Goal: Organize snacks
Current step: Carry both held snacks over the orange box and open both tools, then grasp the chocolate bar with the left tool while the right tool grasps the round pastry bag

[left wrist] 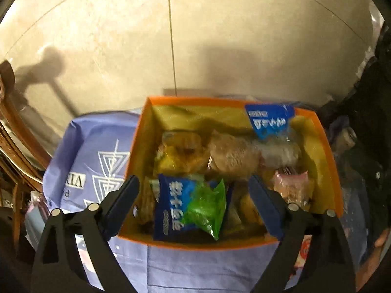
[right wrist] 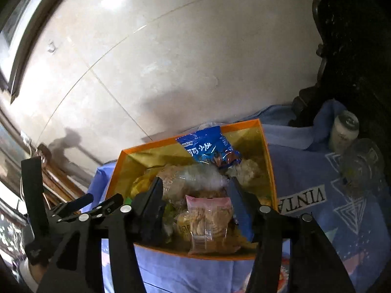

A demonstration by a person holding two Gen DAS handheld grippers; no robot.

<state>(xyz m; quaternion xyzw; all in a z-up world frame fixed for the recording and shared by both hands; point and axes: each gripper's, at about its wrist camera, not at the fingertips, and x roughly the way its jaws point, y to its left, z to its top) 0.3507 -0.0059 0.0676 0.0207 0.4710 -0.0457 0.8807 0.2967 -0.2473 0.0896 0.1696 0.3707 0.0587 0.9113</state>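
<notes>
While both grippers hang over the orange box (left wrist: pixel 327 146) of snacks, the left gripper (left wrist: pixel 193 190) spreads wide, empty, above a blue-green packet (left wrist: pixel 185 207); the right gripper (right wrist: pixel 195 190), likewise open, straddles a pink biscuit packet (right wrist: pixel 209 222) without gripping.

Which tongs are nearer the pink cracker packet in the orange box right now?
Right. The right tongs hang open directly over the pink cracker packet; the left tongs are open over the blue-and-green packet, with the pink one off to their right.

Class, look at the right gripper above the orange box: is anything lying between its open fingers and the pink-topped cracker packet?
Nothing visible does. The right gripper is open above the orange box, and the cracker packet lies on top of the other snacks, uncovered, directly between the fingers in the right wrist view.
</notes>
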